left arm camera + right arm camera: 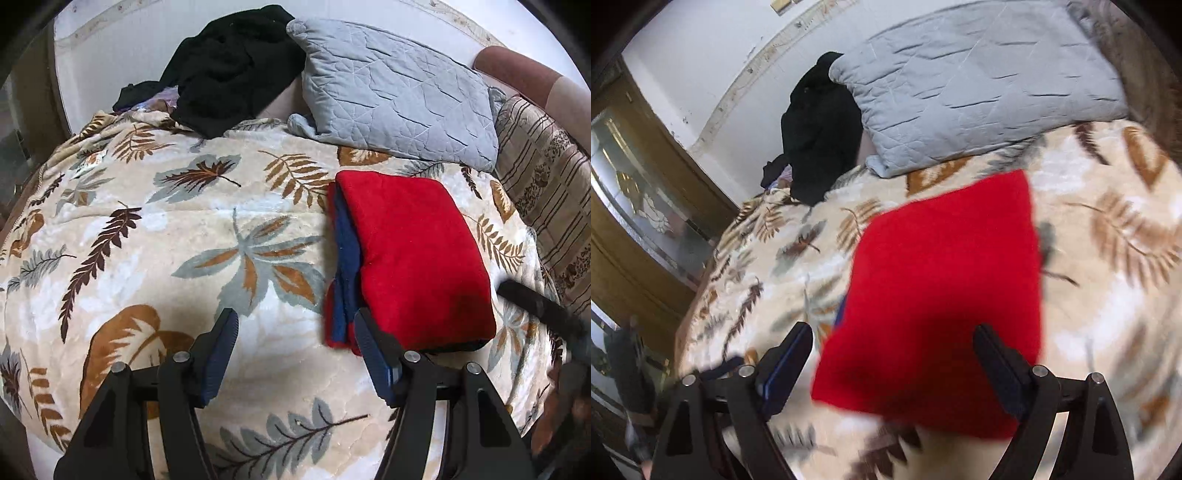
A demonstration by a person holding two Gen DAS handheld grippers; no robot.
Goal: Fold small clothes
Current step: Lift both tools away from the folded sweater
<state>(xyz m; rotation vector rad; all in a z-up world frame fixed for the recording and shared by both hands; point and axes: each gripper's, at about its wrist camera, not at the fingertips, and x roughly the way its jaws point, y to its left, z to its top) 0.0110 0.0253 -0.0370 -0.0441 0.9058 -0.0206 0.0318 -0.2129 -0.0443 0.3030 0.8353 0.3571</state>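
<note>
A folded red garment (417,258) with a blue layer (347,254) showing along its left edge lies flat on the leaf-patterned blanket (184,236). My left gripper (297,317) hovers open at the garment's near left corner. Its right finger (369,339) is next to the blue edge, and only blanket shows between the fingers. In the blurred right wrist view the red garment (942,280) fills the middle. My right gripper (892,332) stands wide open over the garment's near end, with neither pad pressing on it. A dark blurred part of the right gripper (535,306) shows beside the garment's right side.
A grey quilted pillow (399,92) leans at the head of the bed, with a heap of black clothes (229,70) to its left. A striped cushion (546,206) lies at the right edge. A wooden door with patterned glass (639,206) stands left of the bed.
</note>
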